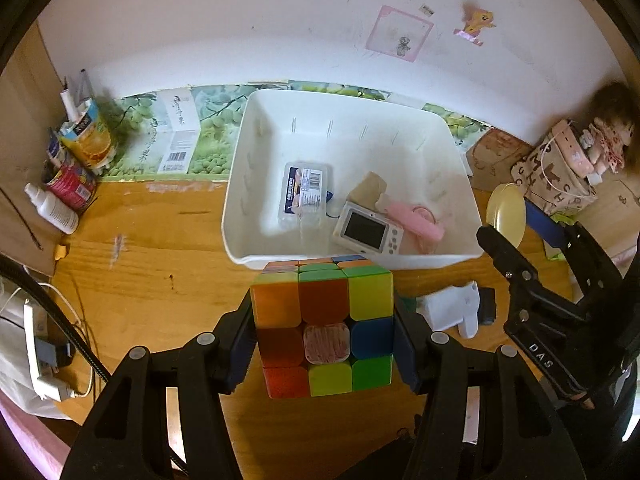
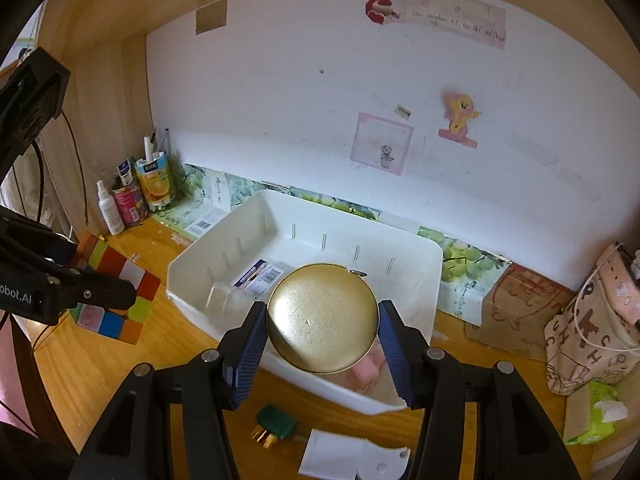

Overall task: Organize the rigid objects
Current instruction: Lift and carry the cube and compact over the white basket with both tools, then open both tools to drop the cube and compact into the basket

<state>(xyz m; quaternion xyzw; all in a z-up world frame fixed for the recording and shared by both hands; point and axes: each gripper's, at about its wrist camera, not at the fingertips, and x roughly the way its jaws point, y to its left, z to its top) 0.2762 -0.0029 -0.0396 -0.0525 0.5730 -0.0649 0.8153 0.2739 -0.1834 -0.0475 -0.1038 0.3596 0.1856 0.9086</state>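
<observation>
My left gripper is shut on a multicoloured puzzle cube, held above the wooden desk just in front of the white bin. The same cube shows at the left of the right wrist view. My right gripper is shut on a round gold tin, hanging over the near rim of the white bin. From the left wrist view the tin sits right of the bin. Inside the bin lie a clear plastic case, a small white screen device and a pink item.
Cans, pens and a white spray bottle crowd the left back corner. A patterned bag and a green tissue pack stand at the right. A green connector and white plastic piece lie on the desk near me.
</observation>
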